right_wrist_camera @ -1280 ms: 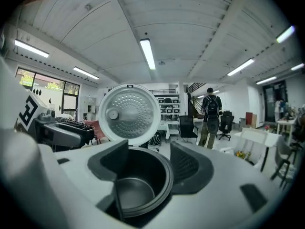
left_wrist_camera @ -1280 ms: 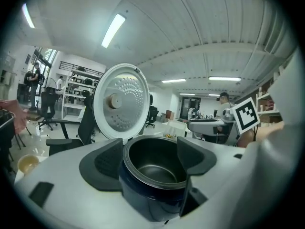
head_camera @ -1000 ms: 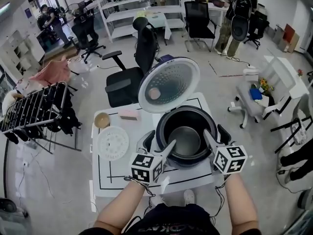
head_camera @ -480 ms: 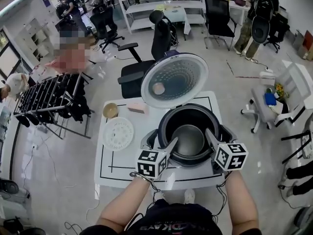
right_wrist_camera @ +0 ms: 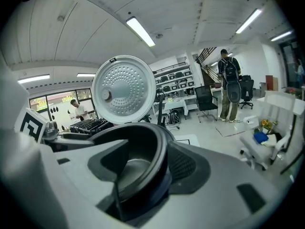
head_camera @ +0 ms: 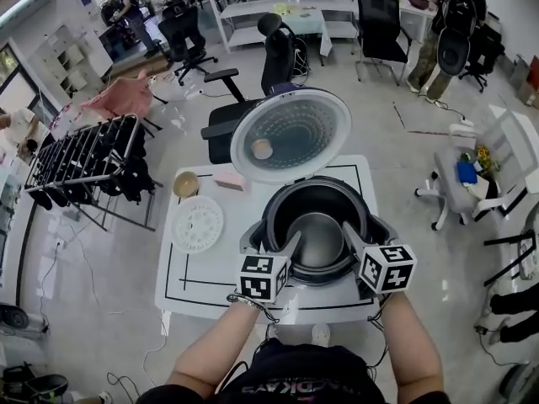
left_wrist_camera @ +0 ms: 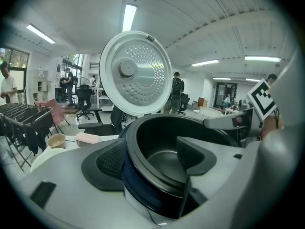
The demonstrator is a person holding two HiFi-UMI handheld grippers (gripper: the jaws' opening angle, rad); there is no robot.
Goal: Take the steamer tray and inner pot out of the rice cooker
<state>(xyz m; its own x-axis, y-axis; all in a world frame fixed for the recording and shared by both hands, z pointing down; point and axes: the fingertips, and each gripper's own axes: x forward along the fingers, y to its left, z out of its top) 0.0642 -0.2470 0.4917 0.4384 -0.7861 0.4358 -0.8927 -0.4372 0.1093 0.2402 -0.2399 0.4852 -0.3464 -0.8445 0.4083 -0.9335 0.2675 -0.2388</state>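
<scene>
In the head view, the rice cooker stands on the white table with its lid swung up, and the dark inner pot sits inside it. The white steamer tray lies flat on the table to the cooker's left, apart from it, with a small bowl and a pink box behind it. The left gripper and the right gripper meet the near rim of the pot, one on each side. In the left gripper view, the left gripper is narrowed on the pot, one jaw outside the wall and one inside. In the right gripper view, the right gripper clamps the pot wall the same way.
</scene>
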